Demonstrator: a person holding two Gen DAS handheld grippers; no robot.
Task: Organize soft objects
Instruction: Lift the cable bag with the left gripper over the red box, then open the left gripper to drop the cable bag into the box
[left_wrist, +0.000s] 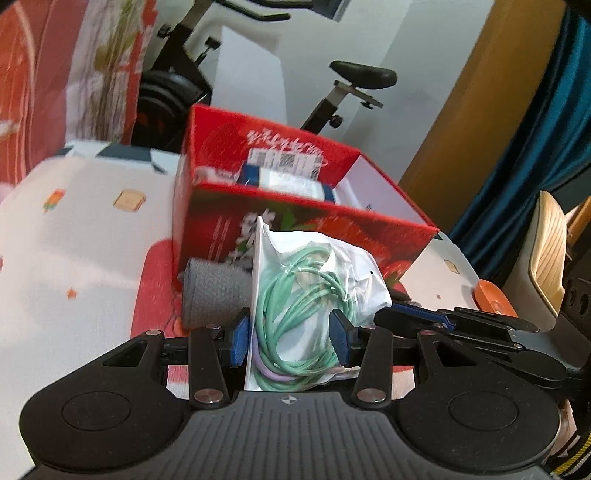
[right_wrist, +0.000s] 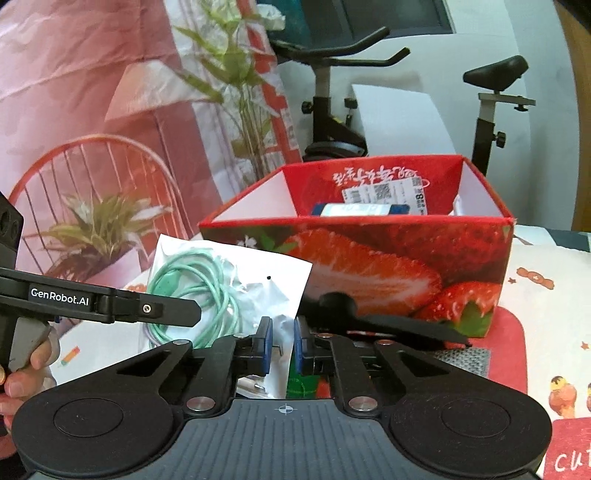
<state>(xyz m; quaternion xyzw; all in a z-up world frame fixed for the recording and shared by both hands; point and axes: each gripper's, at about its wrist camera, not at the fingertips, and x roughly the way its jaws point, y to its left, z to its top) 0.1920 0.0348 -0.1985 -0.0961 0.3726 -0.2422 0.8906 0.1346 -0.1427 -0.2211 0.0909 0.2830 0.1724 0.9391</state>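
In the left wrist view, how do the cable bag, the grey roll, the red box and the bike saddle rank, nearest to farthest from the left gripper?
1. cable bag, between the left gripper jaws.
2. grey roll, just ahead, left.
3. red box, behind both.
4. bike saddle, far back, upper right.

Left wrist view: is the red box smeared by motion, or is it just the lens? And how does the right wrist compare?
Left wrist view: the red box and the tablecloth look smeared, while the pouch of green cable in the left hand-held gripper stays crisp, so motion blur; fisheye bends the edges too. Right wrist view: the box is sharper, with mild glare on the pouch.
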